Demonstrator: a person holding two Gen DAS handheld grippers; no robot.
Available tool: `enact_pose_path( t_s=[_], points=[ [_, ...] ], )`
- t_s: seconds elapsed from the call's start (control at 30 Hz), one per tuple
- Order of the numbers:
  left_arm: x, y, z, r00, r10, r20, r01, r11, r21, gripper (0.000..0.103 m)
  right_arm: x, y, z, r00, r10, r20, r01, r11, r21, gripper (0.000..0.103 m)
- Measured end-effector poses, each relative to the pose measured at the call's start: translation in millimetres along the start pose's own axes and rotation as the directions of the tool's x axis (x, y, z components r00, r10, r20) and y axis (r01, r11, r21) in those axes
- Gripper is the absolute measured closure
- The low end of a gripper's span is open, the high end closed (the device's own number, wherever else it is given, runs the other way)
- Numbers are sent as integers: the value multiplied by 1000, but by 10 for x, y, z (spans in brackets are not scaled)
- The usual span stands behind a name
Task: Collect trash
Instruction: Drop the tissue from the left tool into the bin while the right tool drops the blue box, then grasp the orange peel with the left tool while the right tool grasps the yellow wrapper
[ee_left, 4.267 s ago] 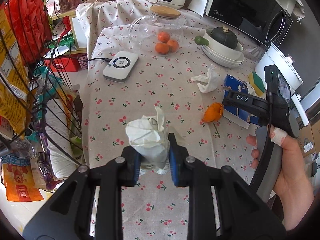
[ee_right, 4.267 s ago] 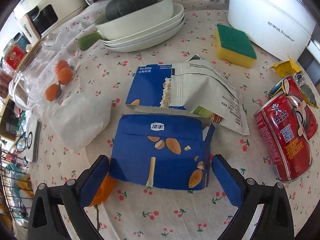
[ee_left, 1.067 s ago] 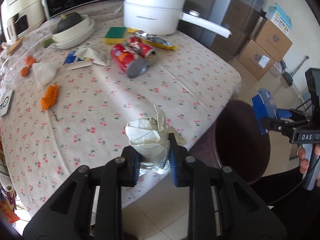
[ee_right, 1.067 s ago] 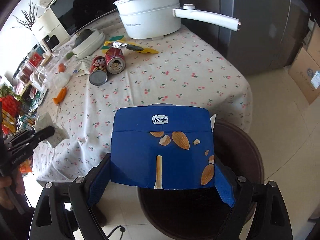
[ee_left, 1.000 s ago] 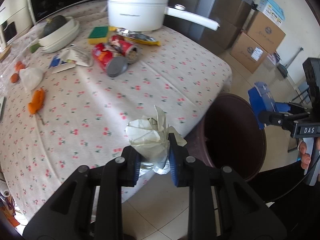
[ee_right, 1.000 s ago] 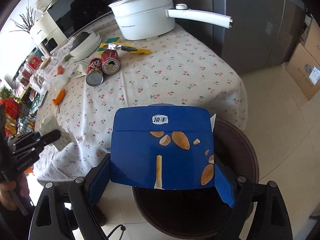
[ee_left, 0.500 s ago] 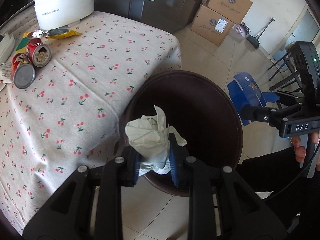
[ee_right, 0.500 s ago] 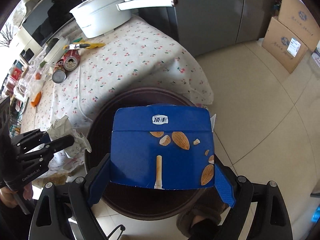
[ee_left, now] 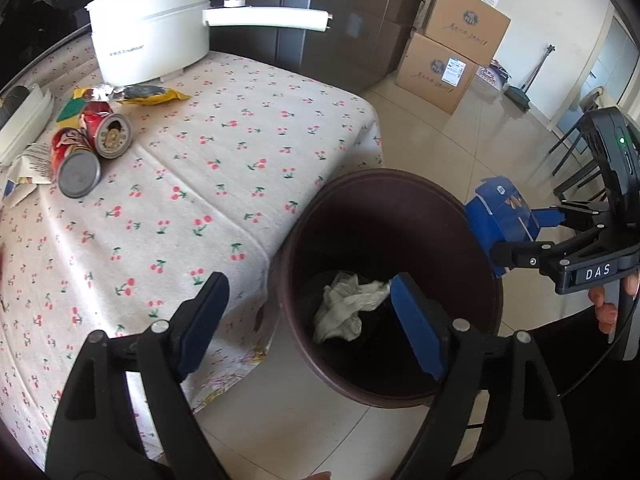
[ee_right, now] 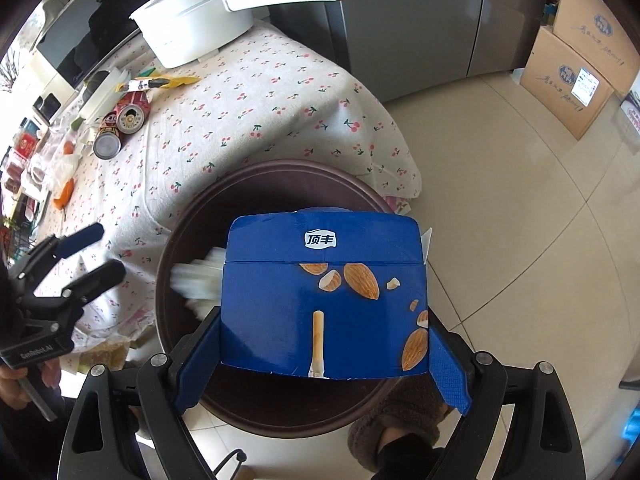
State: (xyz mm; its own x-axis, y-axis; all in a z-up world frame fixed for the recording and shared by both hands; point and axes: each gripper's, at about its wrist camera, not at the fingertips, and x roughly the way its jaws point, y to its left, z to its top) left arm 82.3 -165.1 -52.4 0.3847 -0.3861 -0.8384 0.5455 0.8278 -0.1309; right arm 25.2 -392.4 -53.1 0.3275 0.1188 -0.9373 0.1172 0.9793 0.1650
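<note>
The table point(ee_left: 224, 128) under its cherry-print cloth fills the left and centre of my left wrist view, and the dark brown bin point(ee_left: 304, 240) stands on the tiled floor just off its corner, lower right of centre. At the top left of that frame I see the white electric pot point(ee_left: 152, 28) with its long handle, and stacked cardboard boxes point(ee_left: 452, 52) at the upper right. My right gripper point(ee_right: 324, 356) holds the blue snack box point(ee_right: 324, 300) across its width, a blue pad pressed to each side, directly above the bin's mouth in the middle of the right wrist frame; the same box shows at the right edge of the left wrist view, over the bin's far rim. My left gripper point(ee_left: 308, 320) is opening, its jaws spread wide over the near side of the bin with nothing pressed between the pads. The crumpled paper wad point(ee_left: 344, 308) is down inside the bin, a pale blurred streak in the right wrist view. Two red cans point(ee_left: 86, 148) lie on their sides at the left of the left wrist frame, with a yellow wrapper point(ee_left: 156, 94) just above them near the pot.
</note>
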Motion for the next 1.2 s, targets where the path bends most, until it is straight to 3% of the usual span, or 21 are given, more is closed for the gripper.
enact_pose_path(
  t_s=[0.37, 0.5, 0.57, 0.77, 1.0, 1.2],
  points=[
    [-218, 431, -120, 988, 154, -8, -154, 985, -80, 12, 138, 160, 68, 999, -21, -36, 19, 999, -39, 11],
    [-345, 647, -172, 984, 177, -2, -175, 975, -137, 9, 235, 305, 121, 998, -25, -56, 21, 997, -68, 9],
    [-398, 734, -191, 983, 186, -1, -183, 970, -160, 8, 223, 395, 163, 999, -22, -38, 19, 996, -88, 3],
    [-560, 991, -247, 975, 221, 4, -215, 954, -210, 8, 138, 528, 278, 1000, 7, 1, -7, 997, -82, 2],
    [-768, 1310, -284, 965, 261, 16, -245, 926, -288, 8, 124, 712, 393, 1000, 6, 5, -5, 996, -92, 2],
    [-939, 1643, -297, 953, 303, 24, -272, 885, -377, 8, 106, 923, 537, 1000, -2, 25, 5, 993, -119, 2]
  ],
)
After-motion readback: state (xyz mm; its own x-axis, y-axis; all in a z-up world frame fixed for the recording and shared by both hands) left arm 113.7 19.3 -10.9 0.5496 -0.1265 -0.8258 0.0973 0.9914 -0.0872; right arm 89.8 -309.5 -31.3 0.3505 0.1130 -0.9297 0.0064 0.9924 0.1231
